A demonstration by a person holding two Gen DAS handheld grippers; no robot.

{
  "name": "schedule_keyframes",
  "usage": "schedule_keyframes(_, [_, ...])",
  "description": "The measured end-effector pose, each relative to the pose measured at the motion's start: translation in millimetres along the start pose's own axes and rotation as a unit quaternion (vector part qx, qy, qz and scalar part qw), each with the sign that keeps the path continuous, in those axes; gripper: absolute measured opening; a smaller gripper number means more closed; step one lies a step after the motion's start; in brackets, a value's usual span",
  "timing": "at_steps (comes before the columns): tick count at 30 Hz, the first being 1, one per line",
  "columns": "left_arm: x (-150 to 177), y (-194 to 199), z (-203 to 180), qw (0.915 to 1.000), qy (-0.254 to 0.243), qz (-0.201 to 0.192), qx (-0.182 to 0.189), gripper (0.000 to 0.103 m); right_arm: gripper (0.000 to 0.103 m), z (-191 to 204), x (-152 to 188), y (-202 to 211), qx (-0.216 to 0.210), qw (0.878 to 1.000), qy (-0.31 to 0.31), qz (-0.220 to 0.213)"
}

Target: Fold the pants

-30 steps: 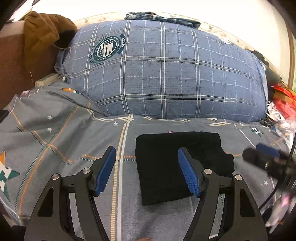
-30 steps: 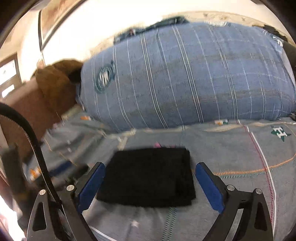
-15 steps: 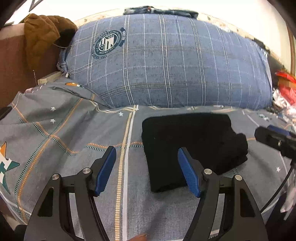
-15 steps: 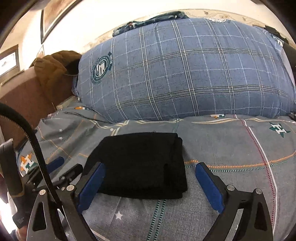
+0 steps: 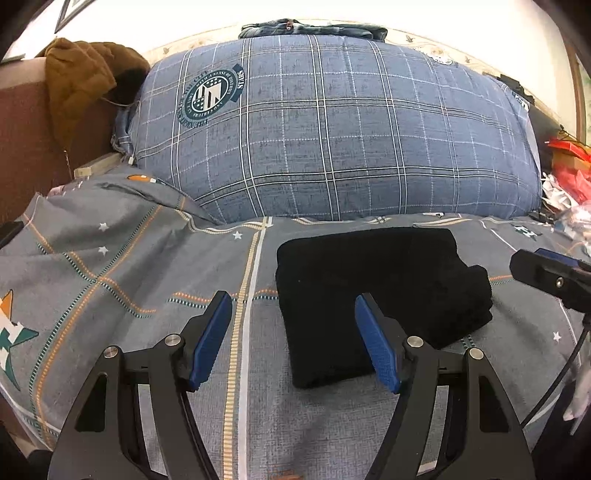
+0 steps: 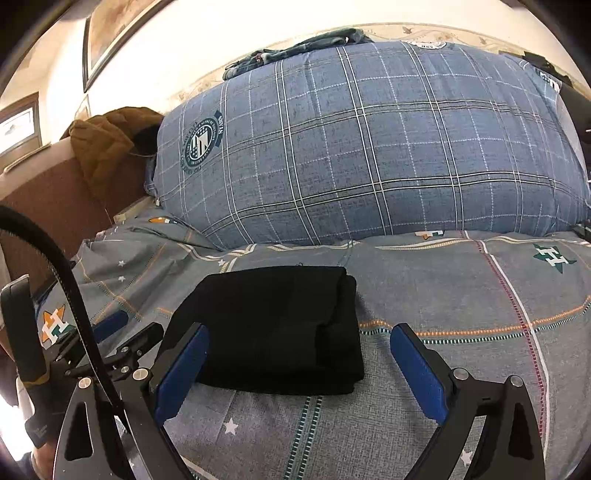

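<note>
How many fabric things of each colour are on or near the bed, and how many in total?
Black: 1, the folded pants
Blue checked: 1, the big pillow
Grey patterned: 1, the bed sheet
Brown: 1, the jacket on the headboard
Blue denim: 1, the garment on top of the pillow
Total: 5

Grey patterned bedsheet (image 5: 110, 258), blue plaid pillow (image 5: 332, 140), brown headboard (image 5: 26, 122), cream wall (image 6: 184, 40)
</note>
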State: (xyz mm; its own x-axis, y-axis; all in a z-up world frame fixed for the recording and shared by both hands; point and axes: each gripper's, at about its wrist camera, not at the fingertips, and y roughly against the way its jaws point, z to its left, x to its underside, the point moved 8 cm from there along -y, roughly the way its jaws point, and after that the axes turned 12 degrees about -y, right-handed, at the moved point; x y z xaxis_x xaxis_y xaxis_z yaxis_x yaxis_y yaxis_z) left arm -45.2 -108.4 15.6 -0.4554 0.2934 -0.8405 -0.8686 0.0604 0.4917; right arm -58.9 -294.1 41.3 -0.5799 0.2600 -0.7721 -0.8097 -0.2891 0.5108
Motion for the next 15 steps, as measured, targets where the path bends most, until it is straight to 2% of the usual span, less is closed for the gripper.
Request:
schedule_keyframes(5, [1.8, -2.0, 1.7, 1.0, 0.005, 0.004, 0.0, 0.07, 0.097, 0.8, 3.6, -6.6, 0.005, 1.0, 0.011, 0.013])
schedule_keyframes(15, [3.9, -1.8, -2.3, 1.0, -0.001, 0.005, 0.0, 0.07, 0.097, -0.5, 4.8, -6.0, -0.004, 1.0, -0.002, 0.011])
